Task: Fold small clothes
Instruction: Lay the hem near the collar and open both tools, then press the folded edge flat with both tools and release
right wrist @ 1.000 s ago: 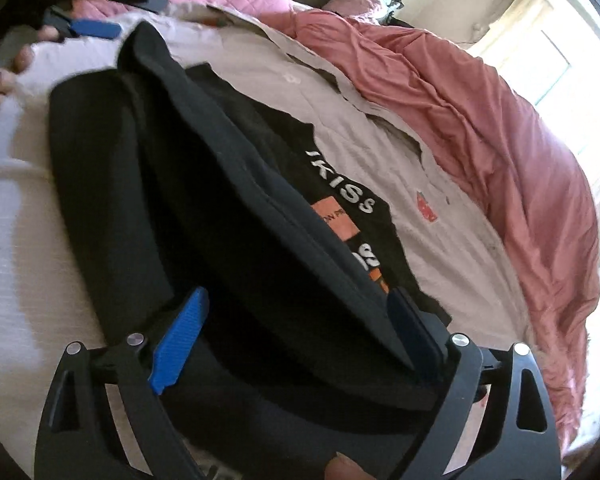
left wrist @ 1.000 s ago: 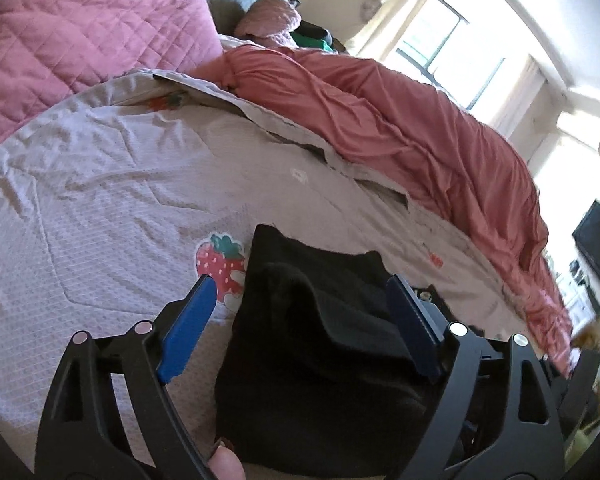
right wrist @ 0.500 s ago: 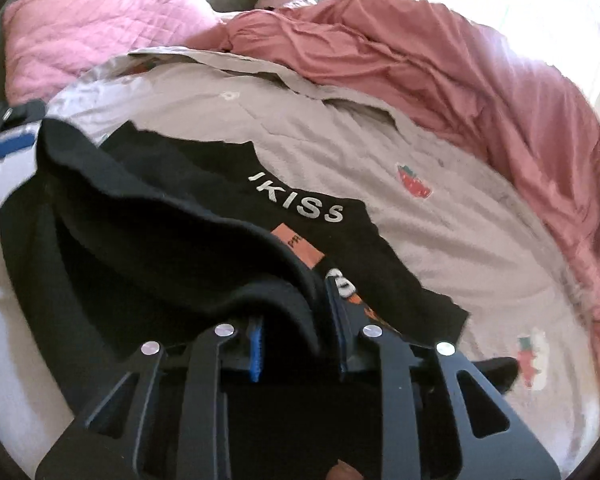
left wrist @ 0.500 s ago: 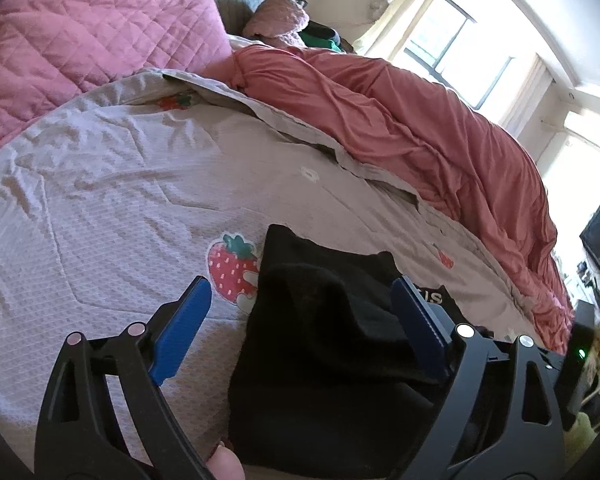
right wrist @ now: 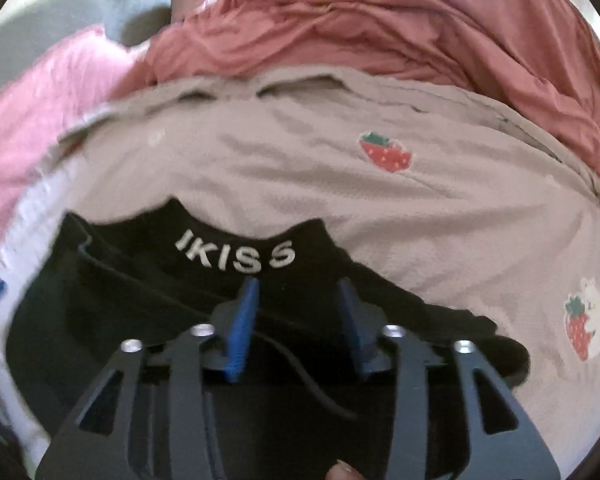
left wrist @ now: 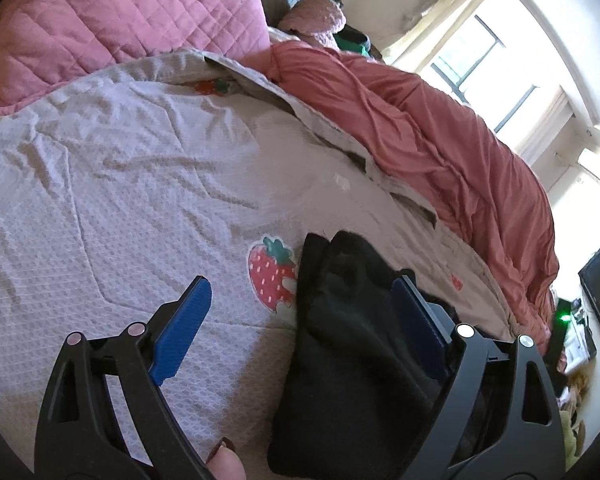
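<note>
- Now: L gripper [left wrist: 300, 308] wide apart, nothing pinched; black garment [left wrist: 348, 344] under its R finger, lying on bedspread [left wrist: 140, 208].
- R gripper [right wrist: 296, 320] jaws opening above garment, nothing clamped.

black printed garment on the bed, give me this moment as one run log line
item: black cotton garment with white lettering on grey strawberry bedspread | left gripper: open, over garment edge | right gripper: opening, over garment

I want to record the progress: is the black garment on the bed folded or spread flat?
Folded, at least partly. The black garment lies doubled on the bedspread, one layer's edge crossing another below the white lettering. How many folds, cannot tell.
</note>
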The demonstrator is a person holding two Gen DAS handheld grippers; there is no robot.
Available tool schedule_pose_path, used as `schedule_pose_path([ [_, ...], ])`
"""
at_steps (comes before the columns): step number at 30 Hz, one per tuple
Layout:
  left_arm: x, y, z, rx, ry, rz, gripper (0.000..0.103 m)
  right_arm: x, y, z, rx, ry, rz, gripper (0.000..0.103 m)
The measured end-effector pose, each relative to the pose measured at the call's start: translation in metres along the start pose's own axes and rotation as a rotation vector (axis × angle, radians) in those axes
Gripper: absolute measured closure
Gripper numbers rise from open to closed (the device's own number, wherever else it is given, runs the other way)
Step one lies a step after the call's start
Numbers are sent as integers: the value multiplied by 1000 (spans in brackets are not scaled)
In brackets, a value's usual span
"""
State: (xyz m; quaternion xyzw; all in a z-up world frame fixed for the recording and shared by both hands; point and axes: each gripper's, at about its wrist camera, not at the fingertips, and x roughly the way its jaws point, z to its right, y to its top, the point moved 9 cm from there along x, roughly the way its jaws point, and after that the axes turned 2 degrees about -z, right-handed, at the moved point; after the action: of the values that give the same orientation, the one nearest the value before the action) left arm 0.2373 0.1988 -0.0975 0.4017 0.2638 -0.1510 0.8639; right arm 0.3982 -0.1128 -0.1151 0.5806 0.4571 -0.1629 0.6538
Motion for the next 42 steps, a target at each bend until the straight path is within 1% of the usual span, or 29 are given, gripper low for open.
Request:
schedule_pose_path([
  [1, 3, -2, 1, 8, 4, -12, 19, -9, 0, 4, 12, -1, 25, 45],
  [3, 9, -5, 4, 33, 15, -31, 19, -29, -2, 13, 32, 11, 71, 43],
  [5, 11, -7, 10, 64, 17, -40, 19, -48, -7, 26, 55, 9, 110, 35],
  [8, 15, -8, 20, 135, 38, -37, 19, -73, -19, 55, 94, -12, 151, 35],
  [9, 16, -8, 23, 167, 54, -32, 19, -81, -26, 70, 113, -37, 157, 35],
  [11, 16, -9, 28, 215, 80, -23, 19, -88, -38, 92, 143, -61, 153, 35],
  [15, 15, -12, 40, 260, 64, -26, 20, -88, -54, 124, 182, -82, 123, 35],
  [17, 18, -10, 49, 280, 55, -34, 20, -87, -57, 129, 183, -70, 113, 35],
  [21, 30, -2, 65, 299, 46, -54, 20, -72, -56, 124, 160, -36, 91, 35],
  [23, 43, 0, 70, 320, 65, -82, 21, -62, -52, 121, 152, -22, 82, 35],
  [25, 60, 5, 68, 360, 147, -101, 39, -47, -48, 118, 145, -4, 59, 35],
  [26, 64, 6, 67, 380, 176, -102, 54, -44, -47, 118, 143, -1, 54, 35],
  [27, 73, 9, 66, 407, 215, -107, 57, -36, -47, 116, 139, 3, 37, 35],
  [28, 78, 11, 64, 404, 216, -117, 57, -31, -46, 114, 132, 7, 24, 36],
  [29, 82, 11, 62, 384, 194, -129, 57, -28, -46, 112, 124, 10, 22, 41],
  [30, 86, 11, 62, 338, 131, -145, 57, -25, -46, 110, 114, 12, 17, 46],
  [31, 88, 9, 61, 312, 88, -156, 57, -23, -46, 106, 103, 17, 14, 56],
  [32, 90, 6, 57, 297, 70, -158, 55, -22, -48, 103, 94, 19, 14, 68],
  [34, 97, -3, 46, 310, 106, -181, 53, -22, -50, 101, 77, -14, 20, 74],
  [35, 99, -6, 44, 314, 109, -191, 53, -23, -50, 101, 72, -27, 30, 78],
  [37, 103, -10, 44, 334, 95, -207, 53, -28, -50, 100, 74, -41, 52, 85],
  [38, 102, -10, 46, 340, 86, -210, 53, -30, -50, 99, 77, -42, 59, 86],
  [39, 102, -10, 49, 356, 79, -210, 58, -32, -49, 99, 83, -45, 70, 87],
  [40, 102, -11, 51, 373, 83, -208, 65, -33, -48, 100, 89, -50, 80, 89],
  [41, 101, -12, 52, 395, 96, -204, 80, -33, -48, 100, 92, -52, 86, 89],
  [42, 99, -13, 54, 426, 120, -191, 90, -33, -48, 101, 100, -56, 89, 90],
])
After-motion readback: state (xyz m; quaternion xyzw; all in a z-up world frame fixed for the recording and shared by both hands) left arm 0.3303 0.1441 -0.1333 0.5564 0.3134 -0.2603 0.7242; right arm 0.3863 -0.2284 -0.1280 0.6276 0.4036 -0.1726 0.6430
